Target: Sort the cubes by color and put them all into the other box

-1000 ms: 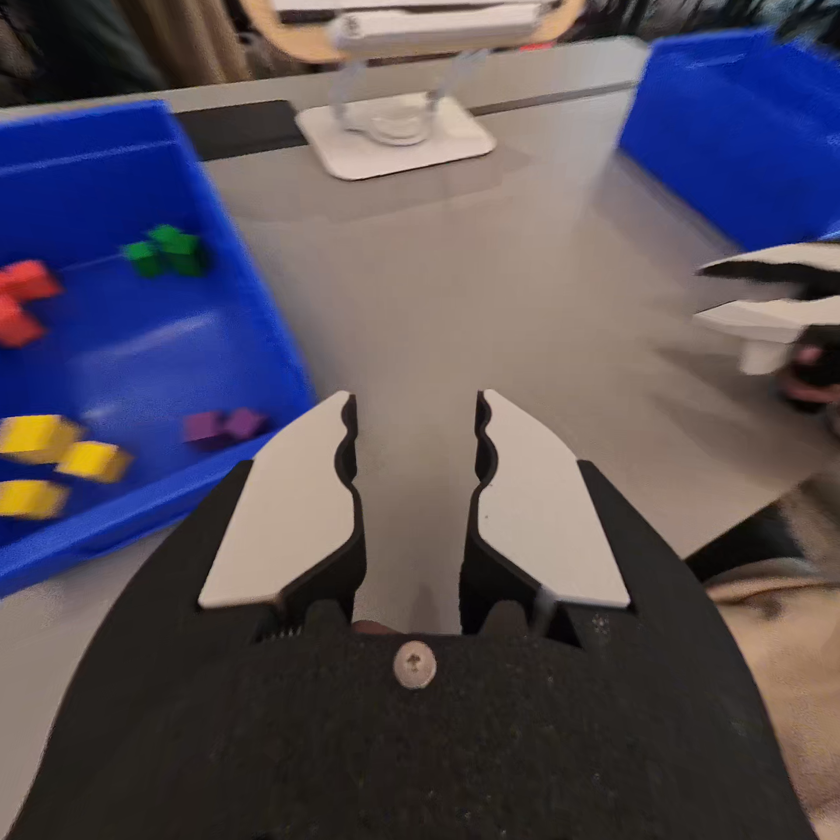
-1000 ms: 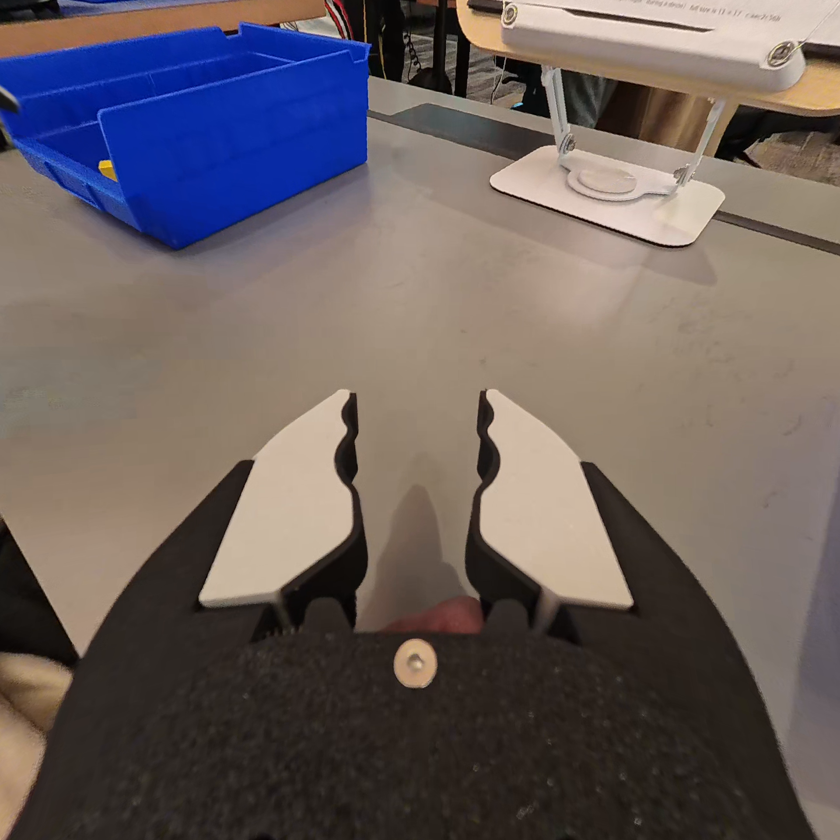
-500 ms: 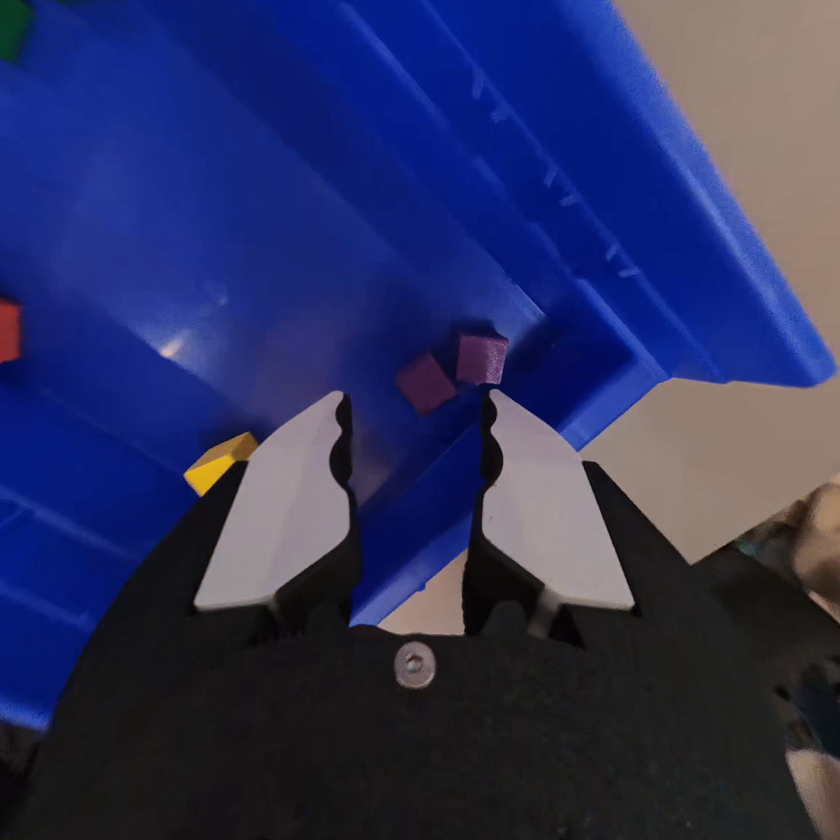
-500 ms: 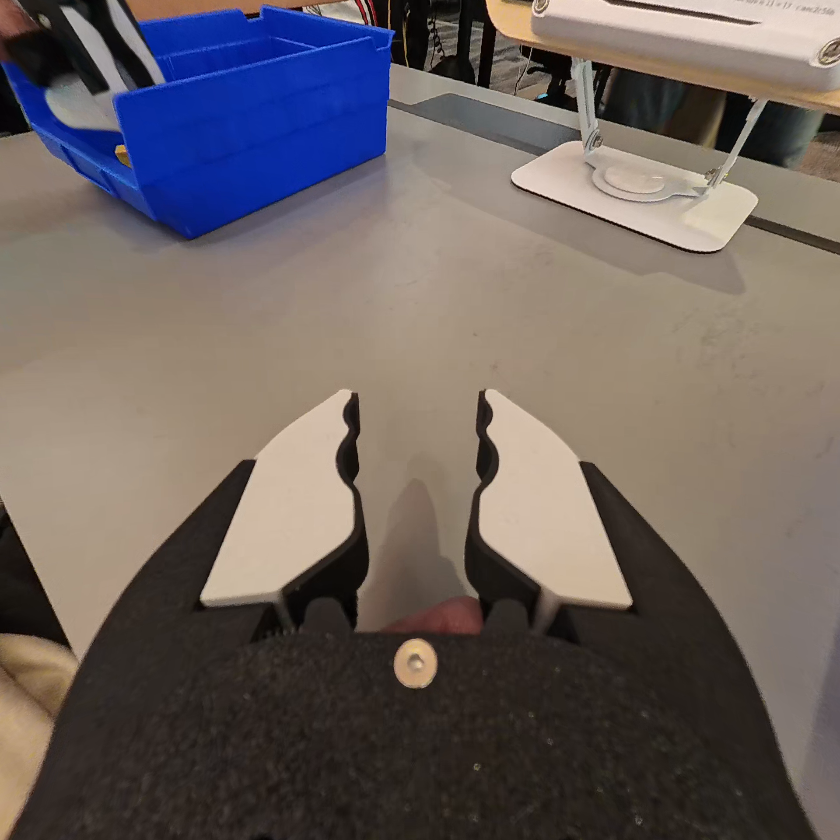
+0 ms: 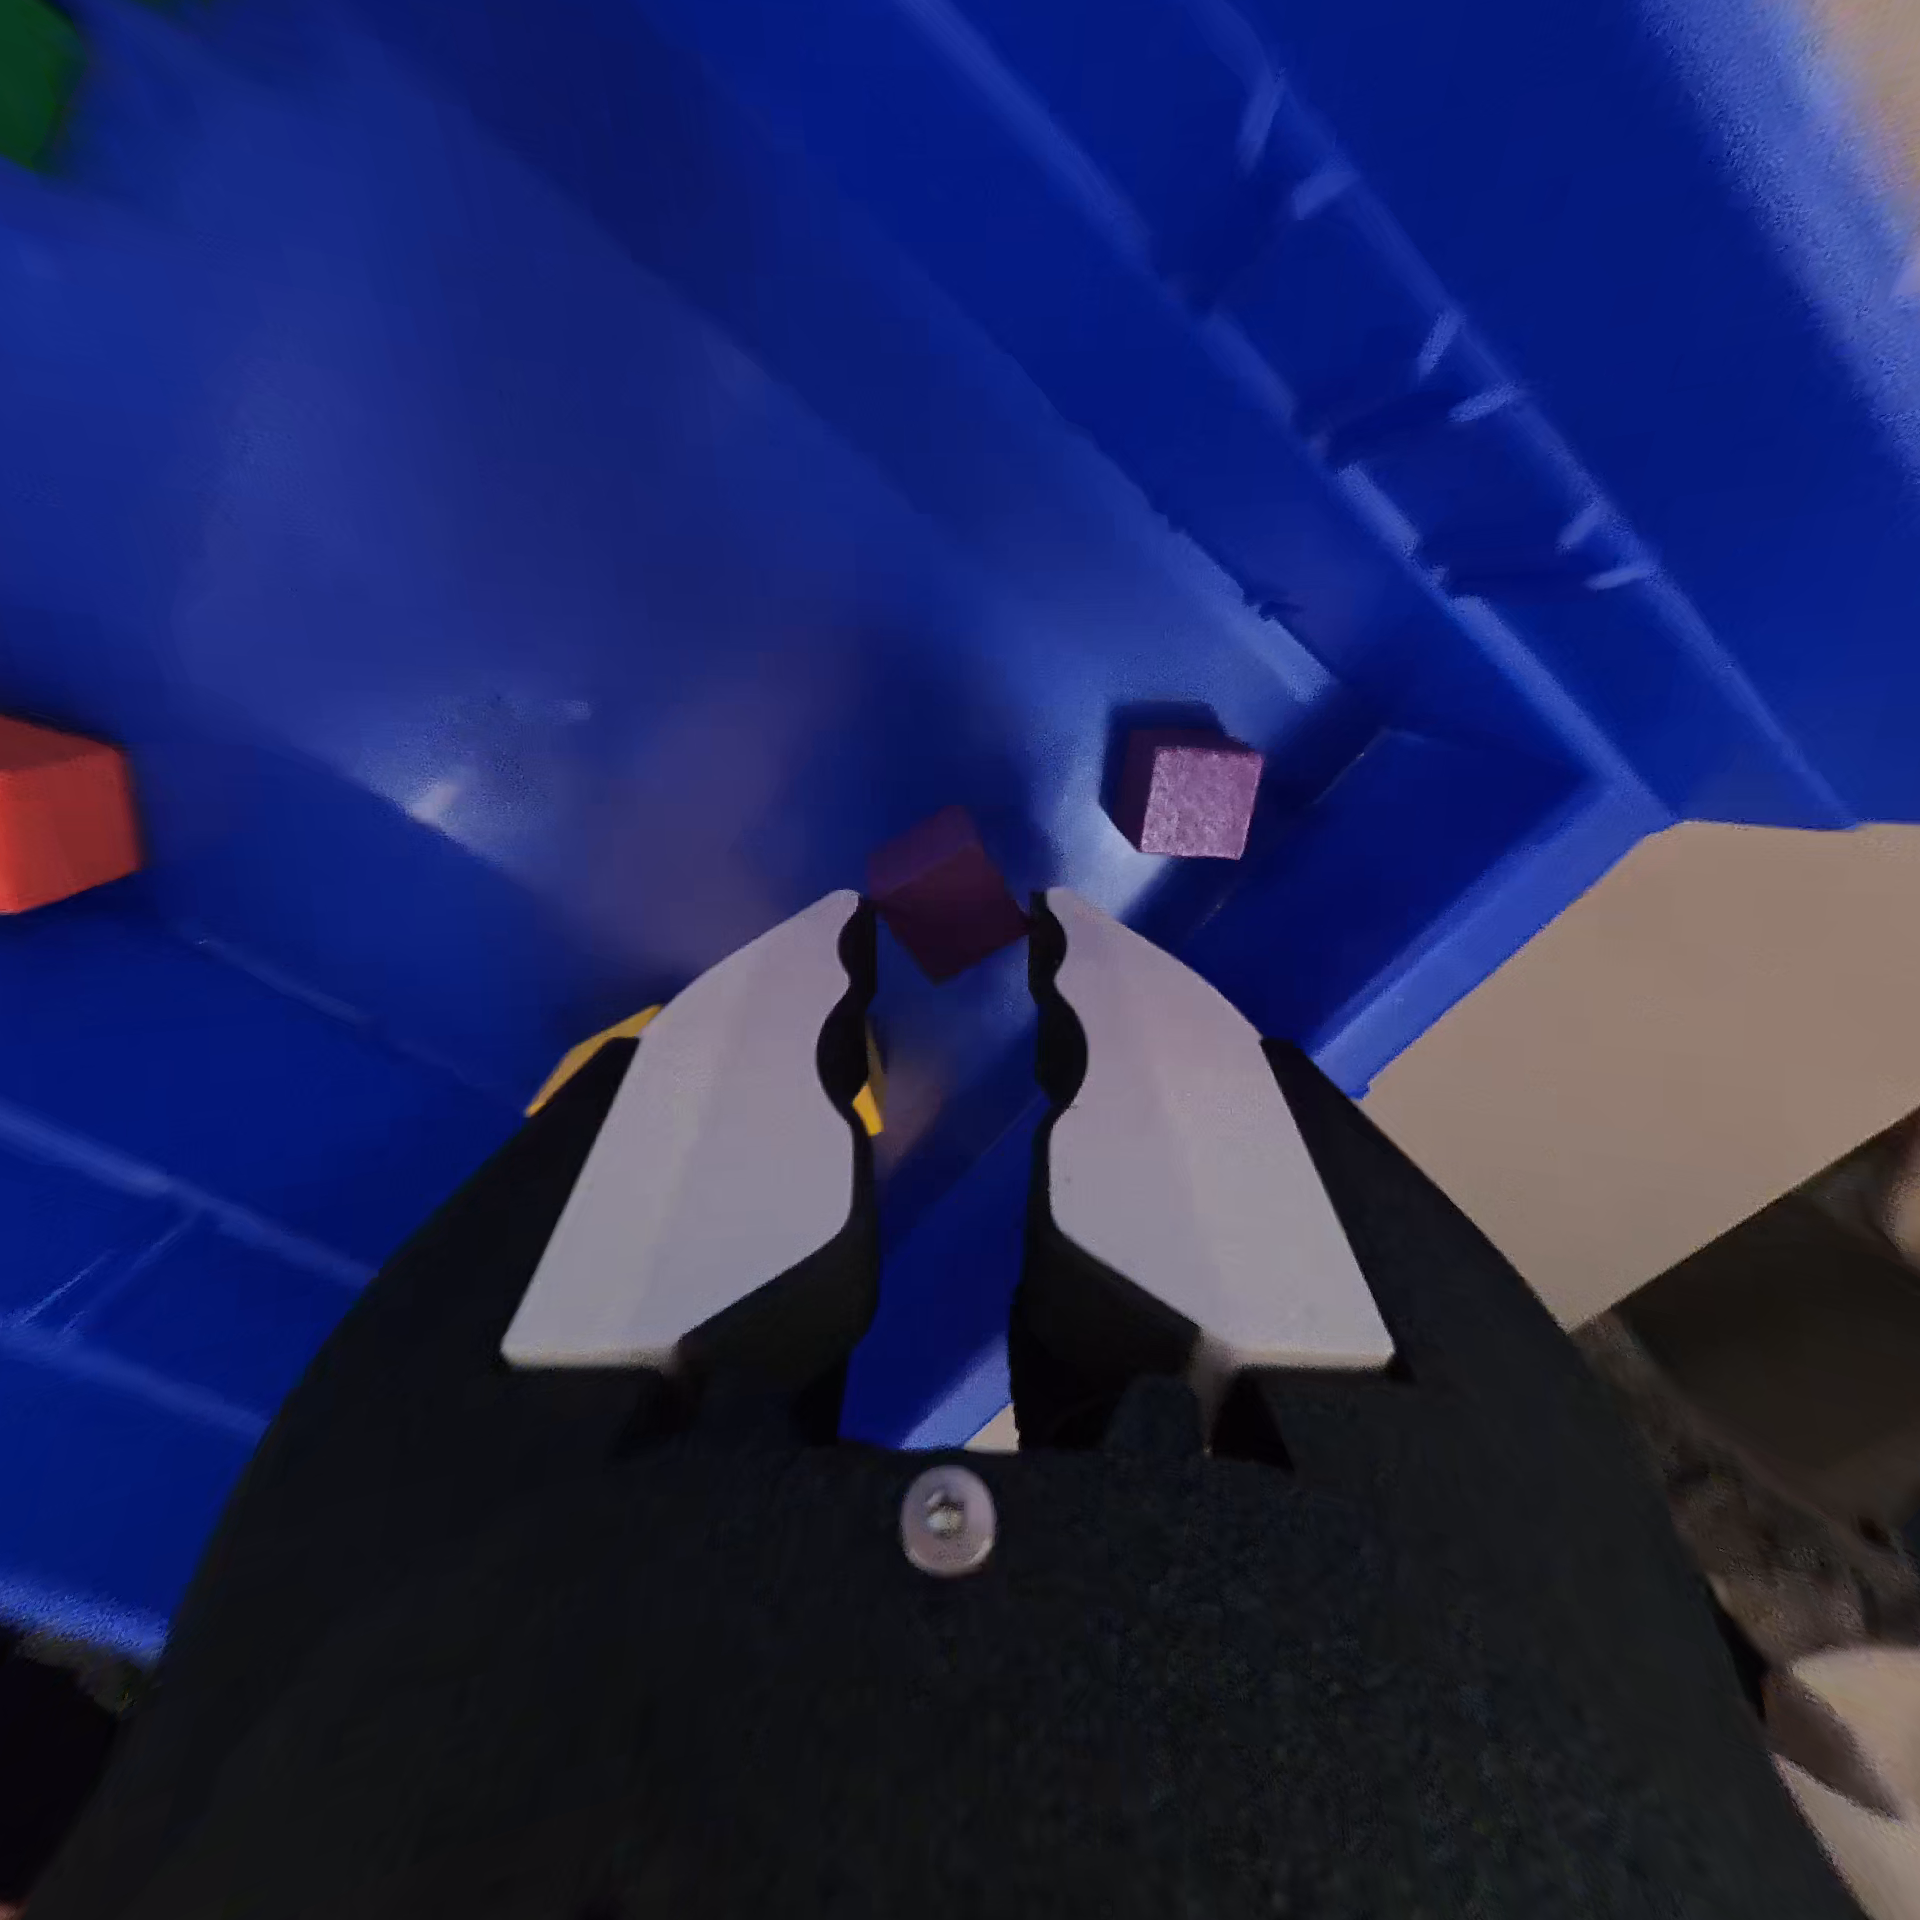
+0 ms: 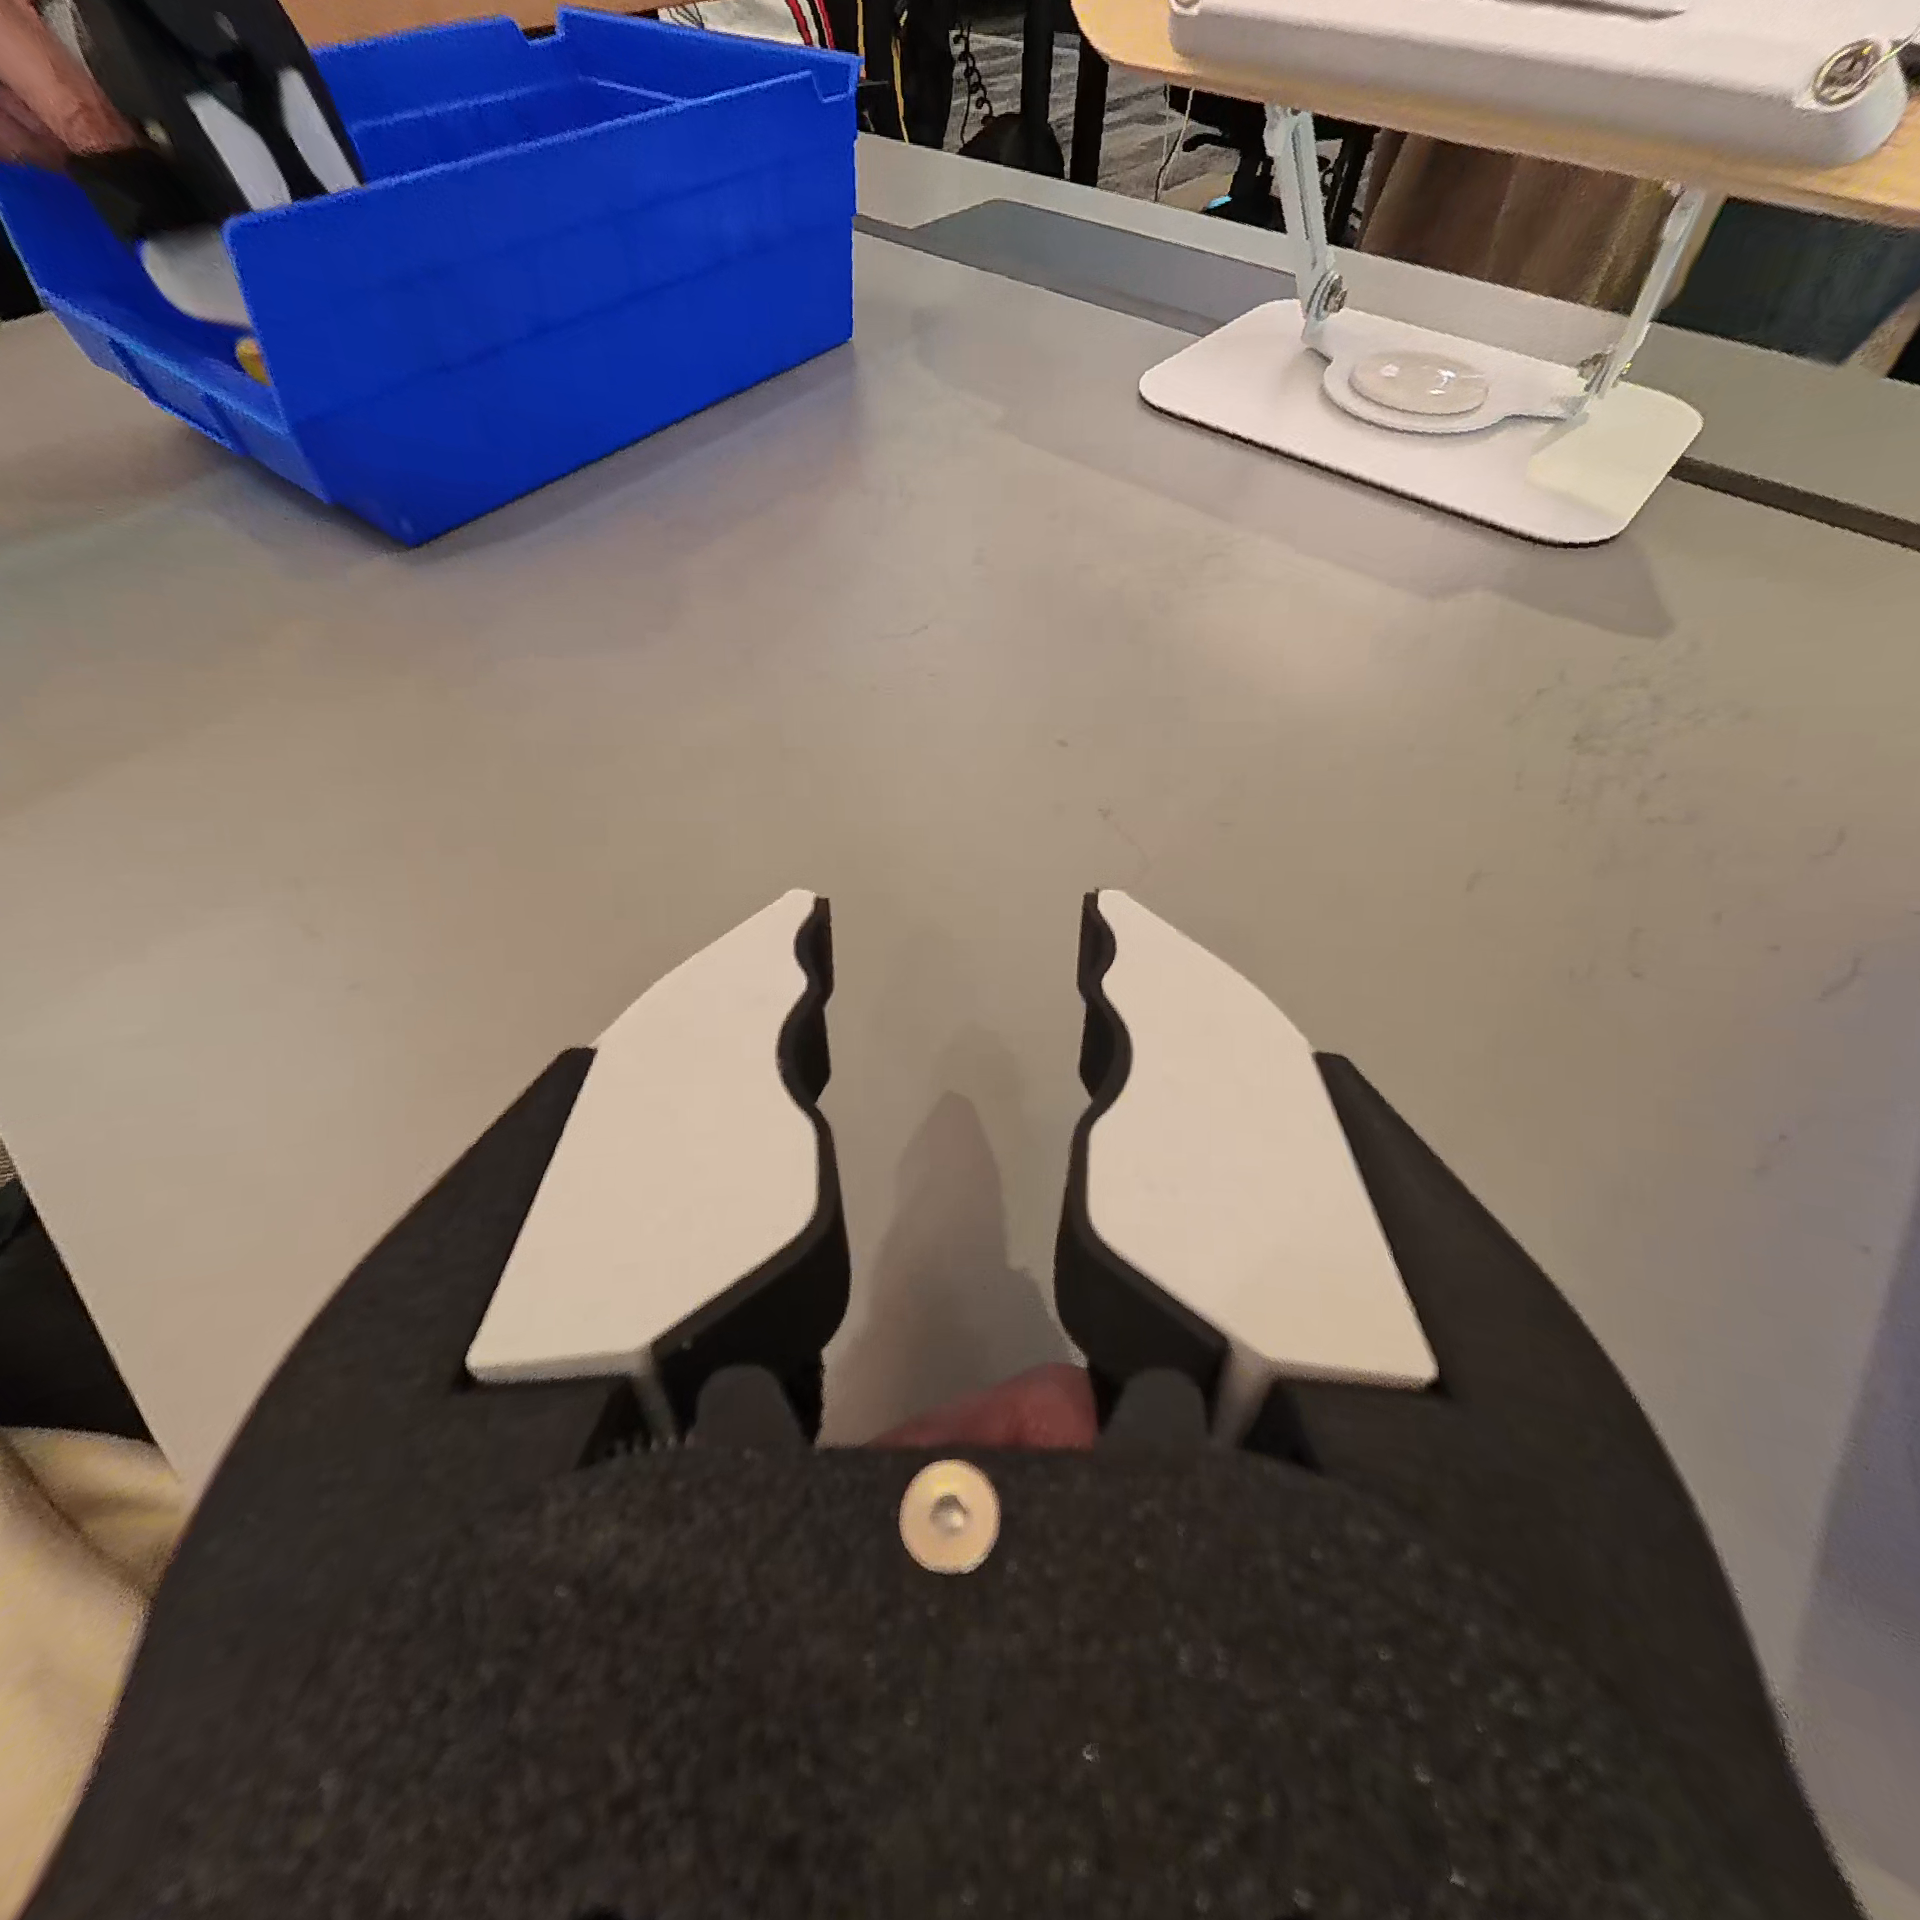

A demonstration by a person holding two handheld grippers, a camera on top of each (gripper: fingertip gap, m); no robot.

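My left gripper [image 5: 945, 912] is down inside the blue box [image 5: 1455, 499], near its corner. Its two tips are closed against a dark purple cube [image 5: 940, 888] on the box floor. A second purple cube [image 5: 1195, 795] lies just to the right, in the corner. A yellow cube [image 5: 592, 1055] is mostly hidden under the left finger. A red cube [image 5: 57, 816] and a green cube [image 5: 31, 83] lie farther left. My right gripper [image 6: 956, 914] is open and empty above the grey table [image 6: 1039, 675].
In the right wrist view the blue box [image 6: 540, 312] stands at the far left with the left gripper [image 6: 239, 156] dipping into it. A white stand [image 6: 1423, 426] stands at the back right. The table's near edge is at the lower left. My right fingertips sit around 40 cm from my left ones.
My left gripper swung from the table centre into the blue box, went down to the purple cubes and narrowed its jaws onto one. The right gripper shifted only slightly and stayed open.
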